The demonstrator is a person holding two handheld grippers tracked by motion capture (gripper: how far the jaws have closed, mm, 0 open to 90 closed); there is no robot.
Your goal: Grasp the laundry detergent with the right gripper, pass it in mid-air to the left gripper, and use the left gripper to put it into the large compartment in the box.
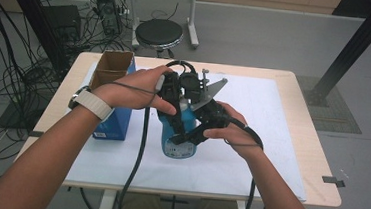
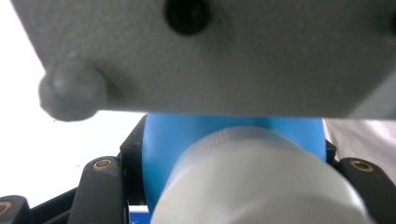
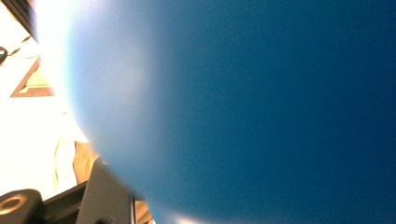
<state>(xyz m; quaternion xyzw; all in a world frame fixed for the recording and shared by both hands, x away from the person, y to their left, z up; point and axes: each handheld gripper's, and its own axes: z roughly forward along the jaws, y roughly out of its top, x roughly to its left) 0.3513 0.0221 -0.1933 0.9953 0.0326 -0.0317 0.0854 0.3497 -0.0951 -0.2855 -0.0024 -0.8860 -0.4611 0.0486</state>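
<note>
Blue bottle (image 1: pixel 181 134) stands upright on the white sheet (image 1: pixel 251 140), just beside the open blue box (image 1: pixel 114 94). From above, my left gripper (image 1: pixel 174 96) clamps its top and my right gripper (image 1: pixel 201 128) pinches its body. My left gripper view alone reveals the ribbed white cap (image 2: pixel 252 182); my right one gives just blurred blue wall (image 3: pixel 243 107).

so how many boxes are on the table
1. An open cardboard box with blue sides stands at the table's left, beside the blue bottle that both tongs hold. Another could be hidden behind the hands.
</note>
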